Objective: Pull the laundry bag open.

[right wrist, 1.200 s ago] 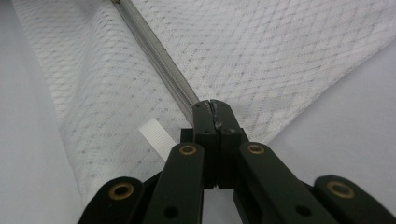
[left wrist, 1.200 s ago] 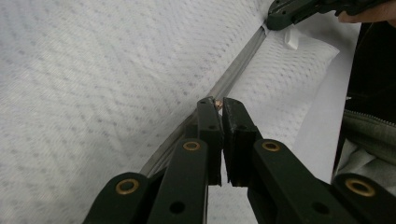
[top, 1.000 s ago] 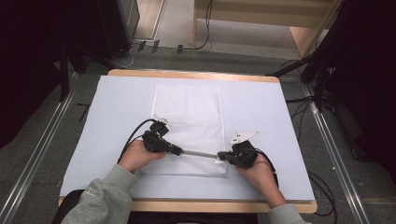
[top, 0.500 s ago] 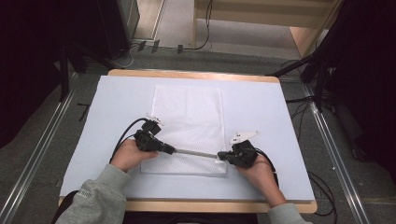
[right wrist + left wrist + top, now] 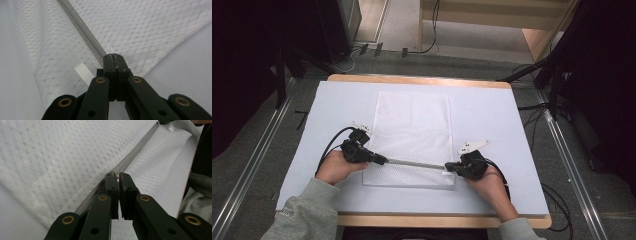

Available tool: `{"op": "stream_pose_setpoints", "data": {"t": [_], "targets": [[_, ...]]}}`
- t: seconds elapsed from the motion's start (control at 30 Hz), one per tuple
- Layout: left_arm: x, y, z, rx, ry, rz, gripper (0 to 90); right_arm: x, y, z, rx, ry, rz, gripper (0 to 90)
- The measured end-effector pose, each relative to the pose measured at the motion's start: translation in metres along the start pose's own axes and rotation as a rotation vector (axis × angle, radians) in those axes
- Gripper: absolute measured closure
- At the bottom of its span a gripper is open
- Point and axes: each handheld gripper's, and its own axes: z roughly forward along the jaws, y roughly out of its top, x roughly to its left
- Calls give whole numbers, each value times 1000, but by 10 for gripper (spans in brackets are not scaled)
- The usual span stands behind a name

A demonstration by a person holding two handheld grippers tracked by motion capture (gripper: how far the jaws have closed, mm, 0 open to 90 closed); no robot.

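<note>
— Mesh laundry bag (image 5: 411, 131): location?
— Flat on the white-covered counter (image 5: 492, 115), zipper (image 5: 414, 163) across its near end.
— Grippers?
— Left gripper (image 5: 116, 175) nearly closed on what appears to be the zipper pull, though it is small and dim. Right gripper (image 5: 113, 56) clamped on the zipper's far end.
— Progress?
— Apparently early; the visible zipper looks closed between them.

No readable text, label, brand, number or sign appeared on anything in the three views.
</note>
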Motion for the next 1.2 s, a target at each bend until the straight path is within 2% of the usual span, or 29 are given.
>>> {"op": "stream_pose_setpoints", "data": {"t": [0.2,0.5,0.67,0.73,1.03,1.1,1.2], "targets": [[6,-7,-9,-6,5,-13,878,0,0,0,-1,0,0,900],[8,-12,-13,-5,14,-13,879,0,0,0,0,2,-3,900],[10,-15,-19,-12,0,-22,879,0,0,0,1,1,-9,900],[11,-17,-22,-13,9,-23,879,1,0,0,3,0,-9,900],[24,-31,-35,-29,28,-73,879,-1,1,0,6,9,-17,900],[27,-36,-38,-24,49,-87,879,-1,1,0,8,9,-18,900],[31,-42,-43,-28,56,-97,879,-1,2,0,10,15,-16,900]]}}
